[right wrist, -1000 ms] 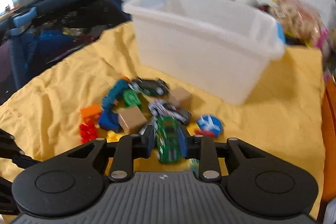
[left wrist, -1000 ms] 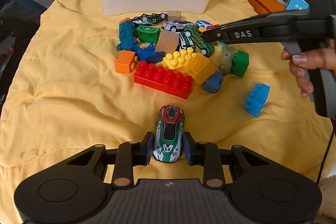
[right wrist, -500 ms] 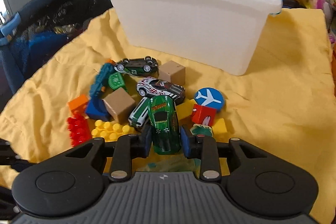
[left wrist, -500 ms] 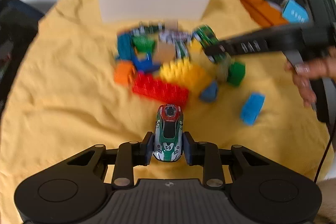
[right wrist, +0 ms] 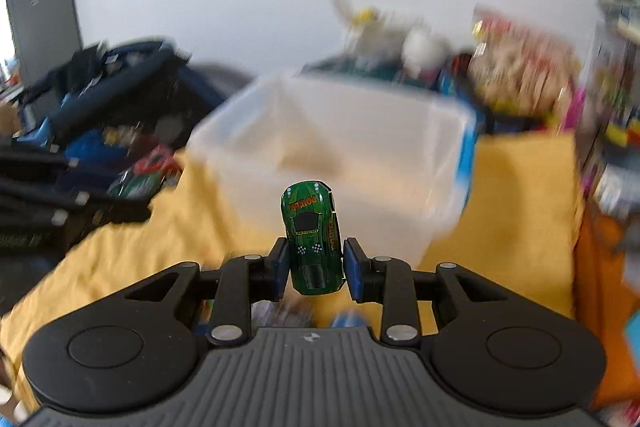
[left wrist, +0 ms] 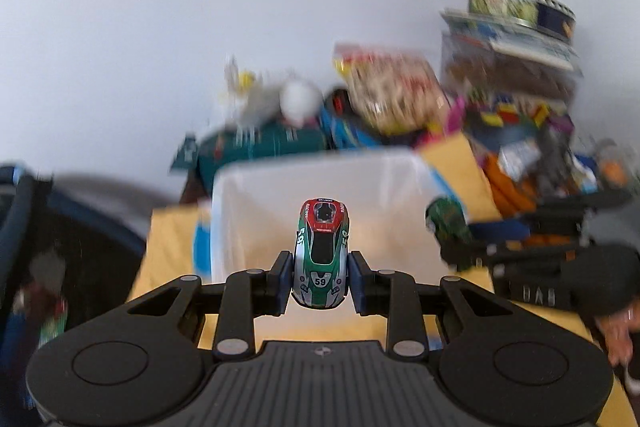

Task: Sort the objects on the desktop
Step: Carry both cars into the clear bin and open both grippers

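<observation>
My left gripper (left wrist: 320, 283) is shut on a green, white and red toy car numbered 59 (left wrist: 321, 255), held in the air in front of the open white plastic bin (left wrist: 256, 211). In the right wrist view my right gripper (right wrist: 315, 273) is shut on a dark green toy car (right wrist: 313, 239), raised before the same white bin (right wrist: 340, 131). That gripper with its green car (left wrist: 448, 223) also shows at the right of the left wrist view, and the left gripper's black arm (right wrist: 48, 203) shows at the left of the right wrist view. Both views are blurred.
The yellow cloth (right wrist: 520, 195) covers the table around the bin. Blurred piles of toys, packets and boxes (left wrist: 500, 99) stand behind and to the right of the bin. A dark bag (right wrist: 104, 79) lies at the left. A person's hand (left wrist: 618, 331) holds the right gripper.
Both grippers have risen from the toy pile with their cars and now face the bin's opening. The bricks and other cars on the cloth have dropped out of view.
</observation>
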